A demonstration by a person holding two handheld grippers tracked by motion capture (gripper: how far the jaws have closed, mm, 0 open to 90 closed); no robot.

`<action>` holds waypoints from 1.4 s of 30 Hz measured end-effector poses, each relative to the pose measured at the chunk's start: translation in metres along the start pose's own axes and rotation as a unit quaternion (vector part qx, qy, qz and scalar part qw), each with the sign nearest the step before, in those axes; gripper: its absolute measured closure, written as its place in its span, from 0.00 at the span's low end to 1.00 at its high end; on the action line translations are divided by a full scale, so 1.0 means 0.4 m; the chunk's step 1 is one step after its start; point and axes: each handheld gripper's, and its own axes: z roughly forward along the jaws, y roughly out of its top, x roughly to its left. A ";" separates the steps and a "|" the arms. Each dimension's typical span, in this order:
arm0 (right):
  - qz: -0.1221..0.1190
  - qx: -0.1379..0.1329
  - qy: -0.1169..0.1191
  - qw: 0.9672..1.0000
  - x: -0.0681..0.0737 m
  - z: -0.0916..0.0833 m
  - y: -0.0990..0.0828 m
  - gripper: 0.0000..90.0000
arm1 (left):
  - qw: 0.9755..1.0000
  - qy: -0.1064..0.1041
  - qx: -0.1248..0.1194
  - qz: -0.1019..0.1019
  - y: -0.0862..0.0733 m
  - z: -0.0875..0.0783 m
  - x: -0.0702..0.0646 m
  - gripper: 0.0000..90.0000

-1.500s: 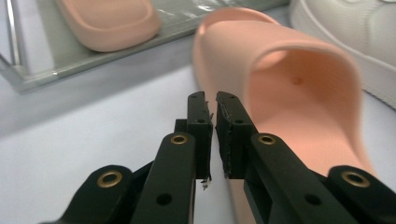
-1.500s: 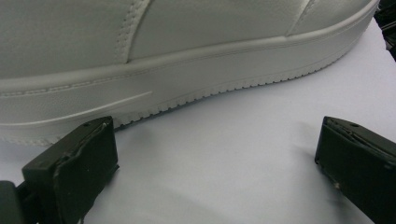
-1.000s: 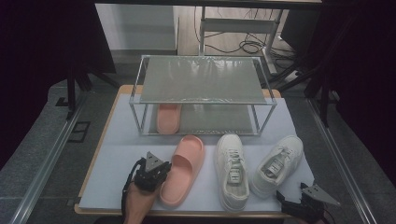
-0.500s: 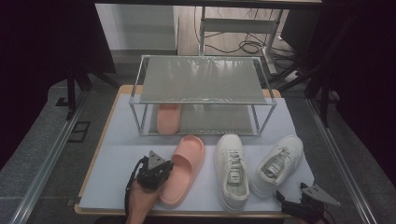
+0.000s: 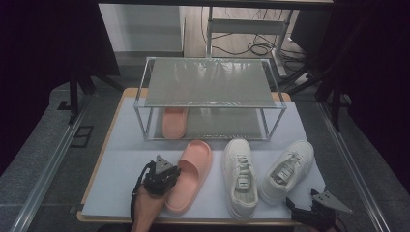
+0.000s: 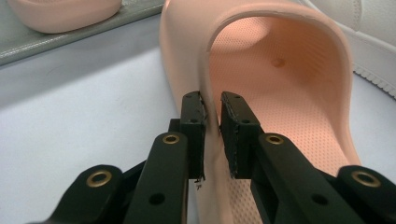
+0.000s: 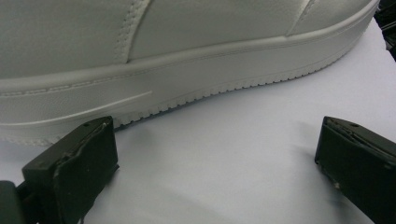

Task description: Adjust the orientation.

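Observation:
A pink slipper (image 5: 191, 174) lies on the white mat, toe toward the rack. My left gripper (image 5: 169, 180) is at its left side, near the heel. In the left gripper view the jaws (image 6: 212, 100) straddle the edge of the slipper's strap (image 6: 280, 93); they have just been opening a little, and the pads still lie against the thin wall. My right gripper (image 5: 297, 205) sits at the mat's front right corner. Its jaws (image 7: 217, 135) stand wide open on the mat, beside the sole of a white sneaker (image 7: 163, 56) and holding nothing.
A two-shelf metal rack (image 5: 208, 82) stands at the back of the mat (image 5: 125, 145), with the second pink slipper (image 5: 174, 121) on its lower shelf at the left. Two white sneakers (image 5: 240, 176) (image 5: 286, 171) lie to the right of the front slipper.
The left hand and gripper have shifted slightly along the slipper's side. The slipper, the sneakers and the right gripper have stayed where they were.

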 end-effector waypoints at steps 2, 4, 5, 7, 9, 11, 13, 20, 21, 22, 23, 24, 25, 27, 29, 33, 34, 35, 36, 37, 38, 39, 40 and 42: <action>0.000 0.000 0.000 1.000 0.000 0.000 0.000 0.00 | 1.000 0.000 0.001 -0.001 0.000 0.003 0.001 0.88; 0.000 0.000 0.000 1.000 0.000 0.000 0.000 0.00 | 1.000 0.000 0.001 -0.001 0.002 0.005 0.002 0.88; 0.000 0.000 0.000 1.000 0.000 0.000 0.000 0.00 | 1.000 0.001 0.000 -0.002 0.003 0.006 0.002 0.88; -0.001 0.000 0.000 1.000 0.000 0.000 0.000 0.00 | 1.000 0.000 -0.001 -0.003 0.007 0.009 0.004 0.88; 0.000 0.000 0.000 1.000 0.000 0.000 0.000 0.00 | 1.000 0.000 -0.002 -0.005 0.013 0.013 0.006 0.87; 0.000 0.000 0.000 1.000 0.000 0.000 0.000 0.00 | 1.000 -0.001 -0.003 -0.006 0.021 0.018 0.008 0.87; 0.001 0.000 0.000 1.000 0.000 0.000 0.000 0.00 | 1.000 0.002 -0.003 -0.005 0.030 0.023 0.010 0.86; 0.000 0.000 0.000 1.000 0.000 0.000 0.000 0.00 | 1.000 0.012 0.006 -0.014 0.052 0.042 0.013 0.85; 0.001 0.000 0.001 1.000 0.000 0.000 0.000 0.00 | 1.000 0.014 0.007 -0.013 0.053 0.044 0.012 0.85; 0.001 0.000 0.001 1.000 0.000 0.000 0.000 0.00 | 1.000 0.015 0.007 -0.013 0.055 0.045 0.012 0.86; 0.000 0.000 0.000 1.000 0.000 0.000 0.000 0.00 | 1.000 0.016 0.008 -0.015 0.056 0.046 0.012 0.87; 0.001 0.001 0.001 1.000 0.000 0.000 0.000 0.00 | 1.000 0.017 0.007 -0.017 0.057 0.047 0.012 0.88; 0.000 0.000 0.000 1.000 0.000 0.000 0.000 0.00 | 1.000 0.019 0.007 -0.020 0.058 0.048 0.012 0.89; 0.000 0.000 0.000 1.000 0.000 0.000 0.000 0.00 | 0.999 0.022 0.006 -0.023 0.061 0.052 0.011 0.92; 0.000 0.000 0.000 1.000 0.000 0.000 0.000 0.00 | 0.999 0.023 0.005 -0.022 0.064 0.055 0.010 0.94; 0.000 0.000 0.000 1.000 0.000 0.000 0.000 0.00 | 1.000 0.024 0.007 -0.018 0.075 0.061 0.008 0.94; 0.000 0.000 0.000 1.000 0.000 0.000 0.000 0.00 | 0.999 0.025 0.006 -0.019 0.078 0.062 0.008 0.94; 0.000 0.000 0.000 1.000 0.000 0.000 0.000 0.00 | 0.999 0.026 0.005 -0.017 0.080 0.062 0.009 0.94; 0.000 0.000 0.000 1.000 0.000 0.000 0.000 0.00 | 0.999 0.028 0.004 -0.018 0.085 0.063 0.010 0.94; 0.000 0.000 0.000 1.000 0.000 0.000 0.000 0.00 | 0.999 0.031 0.002 -0.018 0.090 0.065 0.011 0.94; 0.000 0.000 0.000 1.000 0.000 0.000 0.000 0.00 | 0.999 0.033 0.000 -0.019 0.095 0.067 0.012 0.94; 0.000 0.000 0.001 1.000 0.000 0.000 0.000 0.00 | 0.999 0.034 -0.001 -0.021 0.101 0.069 0.014 0.94; 0.000 0.000 0.000 1.000 0.000 0.000 0.000 0.00 | 0.999 0.034 -0.002 -0.022 0.107 0.071 0.016 0.94; 0.001 0.000 0.001 1.000 0.000 0.000 0.000 0.00 | 0.999 0.036 -0.005 -0.024 0.120 0.076 0.018 0.94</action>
